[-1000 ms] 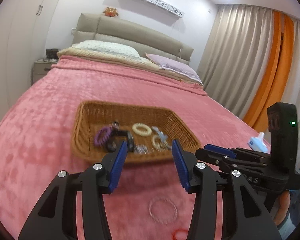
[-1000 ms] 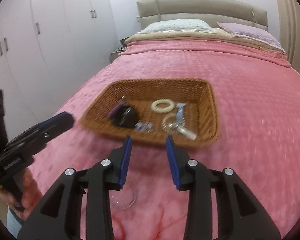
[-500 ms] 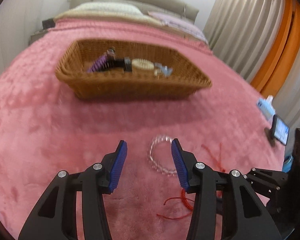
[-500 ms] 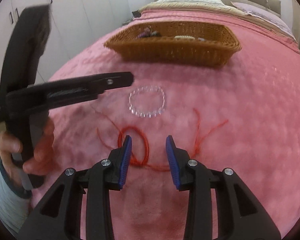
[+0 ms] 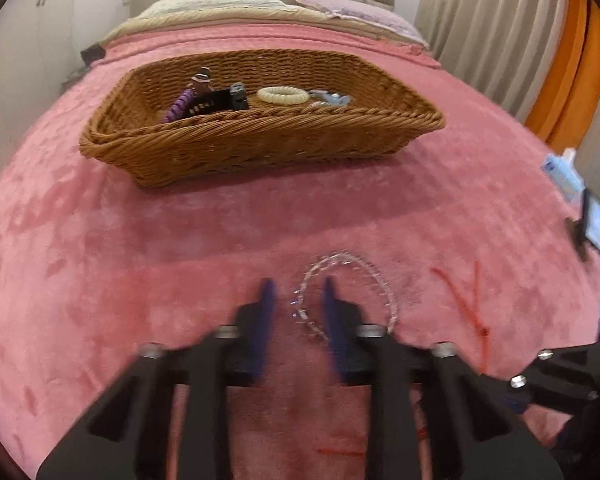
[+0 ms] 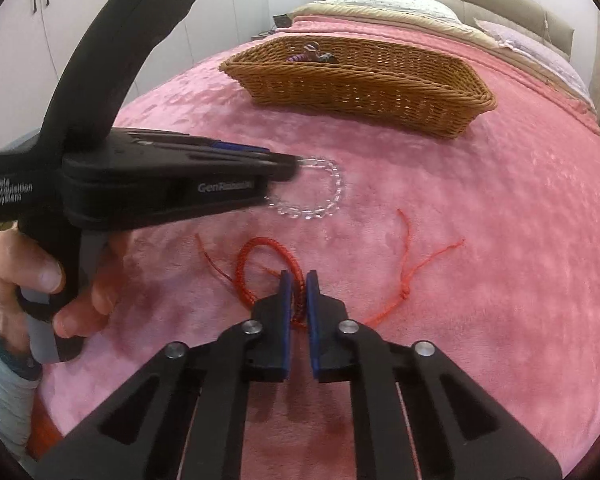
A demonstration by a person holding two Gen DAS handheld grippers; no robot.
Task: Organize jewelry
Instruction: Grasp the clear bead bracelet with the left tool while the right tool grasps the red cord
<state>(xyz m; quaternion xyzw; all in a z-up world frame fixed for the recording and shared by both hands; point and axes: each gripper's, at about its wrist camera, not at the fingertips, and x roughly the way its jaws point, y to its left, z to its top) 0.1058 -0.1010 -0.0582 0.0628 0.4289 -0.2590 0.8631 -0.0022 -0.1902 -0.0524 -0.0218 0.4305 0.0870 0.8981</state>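
Both sets of jaws have just closed, each on jewelry lying on the bed in front of the wicker basket [image 5: 260, 140]. The left gripper [image 5: 296, 300] pinches the clear bead bracelet [image 6: 320, 192], and the right gripper [image 6: 299, 292] pinches the red cord bracelet [image 6: 260, 256]. Both pieces now look ready to lift toward the basket.

Woven wicker basket [image 5: 260, 148] on a plush, matt pink blanket [image 5: 100, 260].

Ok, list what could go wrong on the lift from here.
1. The red cord bracelet trails loose tails beyond the right gripper, so they could drag or snag on the pink blanket.
2. The left gripper appears to pinch only one edge of the clear bead bracelet; it may slip before reaching the wicker basket.
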